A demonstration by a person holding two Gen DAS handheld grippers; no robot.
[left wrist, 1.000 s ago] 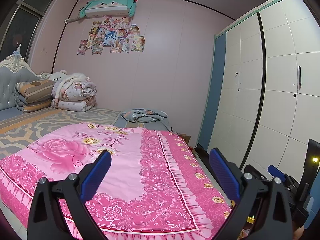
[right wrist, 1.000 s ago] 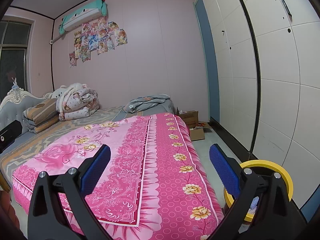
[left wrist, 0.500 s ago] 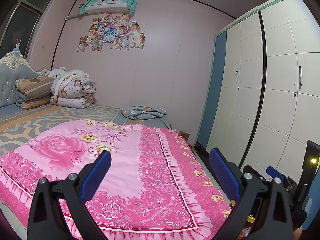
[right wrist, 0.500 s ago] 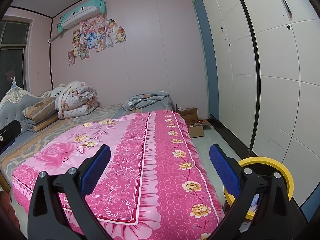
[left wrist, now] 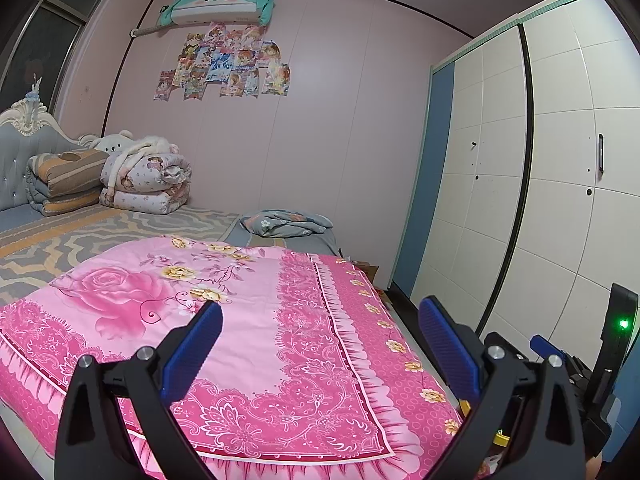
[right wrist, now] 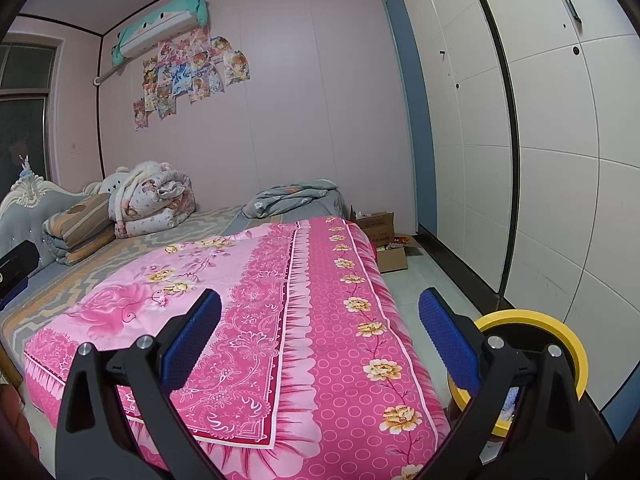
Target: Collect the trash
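My left gripper is open and empty, held over the foot of a bed with a pink flowered cover. My right gripper is open too, above the bed's right edge. A yellow-rimmed bin stands on the floor beside the bed, partly hidden behind my right finger. Something pale lies inside it. No loose trash shows on the pink flowered cover. The right gripper's body, with a green light, appears low at the right in the left wrist view.
A white wardrobe runs along the right wall, with a narrow strip of floor between it and the bed. Open cardboard boxes sit at the far end of that strip. Folded quilts and a grey bundle lie at the far end of the bed.
Both views have drifted slightly, and the bin and boxes sit a little higher in the right wrist view. The light on the right gripper's body turned from yellow to green. Both grippers stayed open.
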